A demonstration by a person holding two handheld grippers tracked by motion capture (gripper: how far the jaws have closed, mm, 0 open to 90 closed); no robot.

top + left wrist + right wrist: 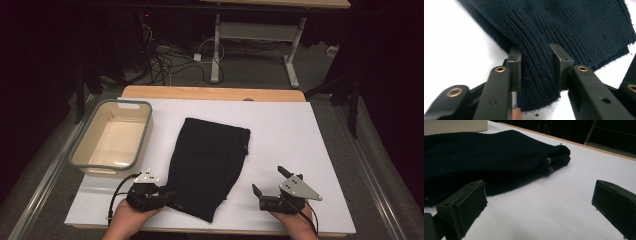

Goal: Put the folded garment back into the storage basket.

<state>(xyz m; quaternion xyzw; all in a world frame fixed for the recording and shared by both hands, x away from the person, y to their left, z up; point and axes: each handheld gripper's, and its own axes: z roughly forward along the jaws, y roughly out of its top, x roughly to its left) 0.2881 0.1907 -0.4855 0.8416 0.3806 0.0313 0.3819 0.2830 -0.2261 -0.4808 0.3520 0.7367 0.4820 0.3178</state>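
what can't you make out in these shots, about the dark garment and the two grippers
- Dark garment: what kind it is; folded, and cut off by the top edge in the left gripper view.
- Left gripper: whether its pads truly press the ribbed fabric between them; fabric hides the contact.
- Right gripper: open beside the garment; jaw tips cut off in its own view.
- Bin: near inside wall hidden by rim.

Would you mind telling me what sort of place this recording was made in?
Probably a lab or workshop set up for recording, not a home: black curtains surround the white-covered table, loose cables lie on the floor, and another desk frame stands behind.
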